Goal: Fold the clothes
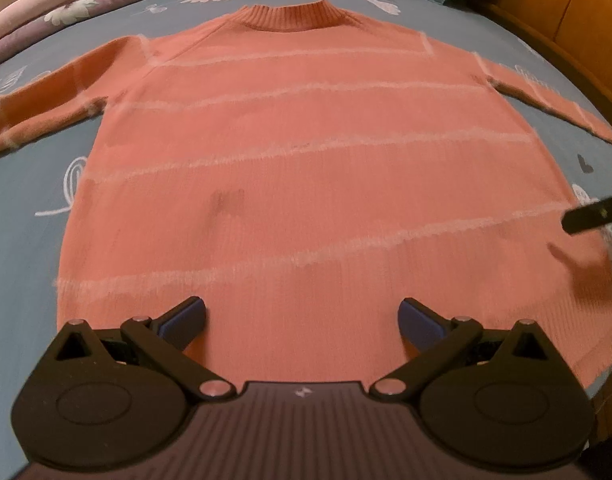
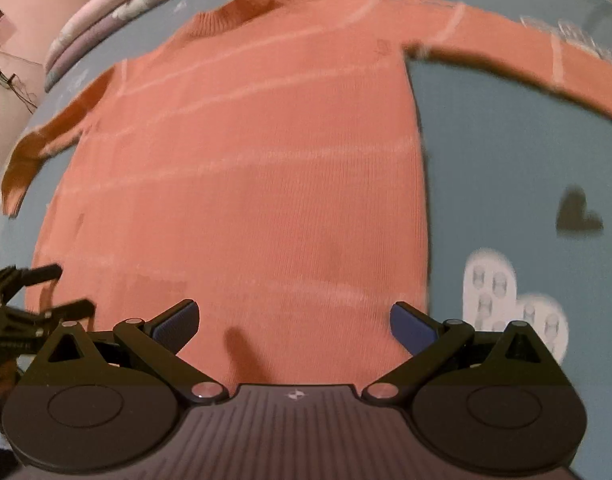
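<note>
A ribbed knit sweater (image 1: 306,168) in salmon orange, crossed by thin fuzzy pale stripes and finished with a short ribbed collar, is laid flat on a bed (image 1: 22,216) covered by a blue-grey sheet printed with white flowers and dark hearts, both sleeves spread outward. The left gripper (image 1: 302,320) is held wide open above the hem, its blue-padded black fingers apart with nothing between them. The right gripper (image 2: 294,322) is likewise spread wide and empty over the hem near the sweater's right edge.
</note>
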Available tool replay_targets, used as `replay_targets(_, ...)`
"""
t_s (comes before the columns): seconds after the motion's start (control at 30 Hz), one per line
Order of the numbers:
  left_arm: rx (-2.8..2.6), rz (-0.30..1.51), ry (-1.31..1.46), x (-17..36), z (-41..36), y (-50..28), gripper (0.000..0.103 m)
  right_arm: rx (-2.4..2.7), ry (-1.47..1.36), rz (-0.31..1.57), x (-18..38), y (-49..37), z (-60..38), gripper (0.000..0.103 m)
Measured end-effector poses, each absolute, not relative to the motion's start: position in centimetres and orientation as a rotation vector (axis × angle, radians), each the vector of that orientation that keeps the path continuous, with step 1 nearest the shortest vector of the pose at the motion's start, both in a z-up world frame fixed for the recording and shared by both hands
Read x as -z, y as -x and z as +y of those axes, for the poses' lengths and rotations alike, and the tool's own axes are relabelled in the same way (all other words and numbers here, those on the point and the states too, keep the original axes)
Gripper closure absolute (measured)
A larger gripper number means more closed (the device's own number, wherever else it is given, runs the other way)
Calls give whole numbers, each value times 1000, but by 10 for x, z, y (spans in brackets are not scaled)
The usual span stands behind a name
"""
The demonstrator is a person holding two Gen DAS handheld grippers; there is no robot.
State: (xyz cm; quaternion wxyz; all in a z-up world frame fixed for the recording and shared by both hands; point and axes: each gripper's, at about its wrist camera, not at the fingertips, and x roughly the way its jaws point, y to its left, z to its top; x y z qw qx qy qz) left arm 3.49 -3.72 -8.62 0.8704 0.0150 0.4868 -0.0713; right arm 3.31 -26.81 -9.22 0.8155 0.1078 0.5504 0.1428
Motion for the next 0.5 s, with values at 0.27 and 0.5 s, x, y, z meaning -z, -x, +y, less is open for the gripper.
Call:
replay_targets(0.27, 159, 1016, -51, 86, -31, -13, 1, -257, -285, 1140, 90, -17, -269, 0)
replay_targets(0.5, 89, 990, -45, 65, -15, 4, 1, -278, -86, 1024, 74, -57, -218, 0)
